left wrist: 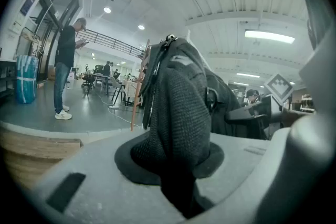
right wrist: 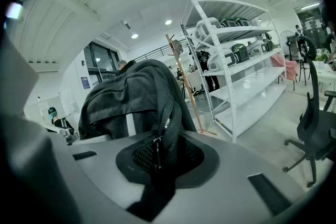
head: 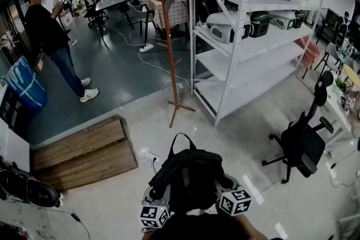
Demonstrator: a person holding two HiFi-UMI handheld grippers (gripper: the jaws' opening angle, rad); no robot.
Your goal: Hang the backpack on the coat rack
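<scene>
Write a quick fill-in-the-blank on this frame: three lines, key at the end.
1. The left tool and the right tool are both shut on the ____ backpack.
2. In the head view, the coat rack stands just to the ____ of the white shelving unit.
3. In the head view, the office chair stands on the backpack's ____ side.
Missing words: black; left; right.
</scene>
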